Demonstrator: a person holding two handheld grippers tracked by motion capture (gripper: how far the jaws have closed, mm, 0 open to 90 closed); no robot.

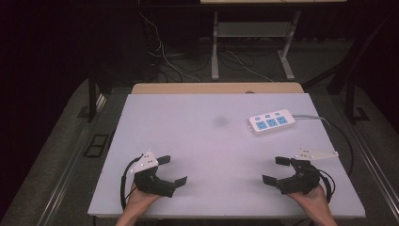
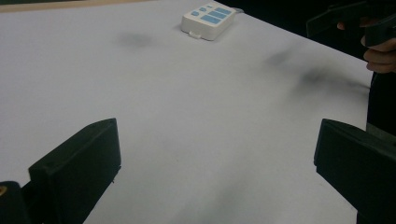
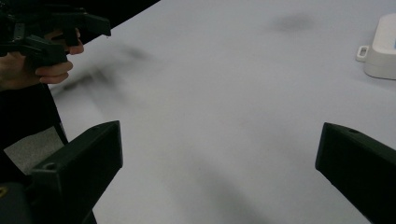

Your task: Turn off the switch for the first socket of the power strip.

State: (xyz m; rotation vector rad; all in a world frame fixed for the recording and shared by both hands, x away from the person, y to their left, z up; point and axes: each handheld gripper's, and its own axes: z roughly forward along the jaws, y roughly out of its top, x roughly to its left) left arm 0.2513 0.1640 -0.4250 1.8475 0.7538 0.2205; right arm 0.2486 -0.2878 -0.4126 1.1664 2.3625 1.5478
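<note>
White table (image 1: 211,155), both tongs wide open, empty

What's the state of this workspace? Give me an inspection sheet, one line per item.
Surface: white table, faint dark smudge near the middle.
Job's things: white power strip with blue sockets, far right part of the table, untouched.
Clutter: nothing seen.
Grippers: left gripper and right gripper near the front edge, jaws wide apart, nothing between them.
Cables: grey cord runs off the strip to the right; a black cable loops past the right edge.
Surroundings: dark floor, loose wires and a metal table frame beyond the table.
</note>
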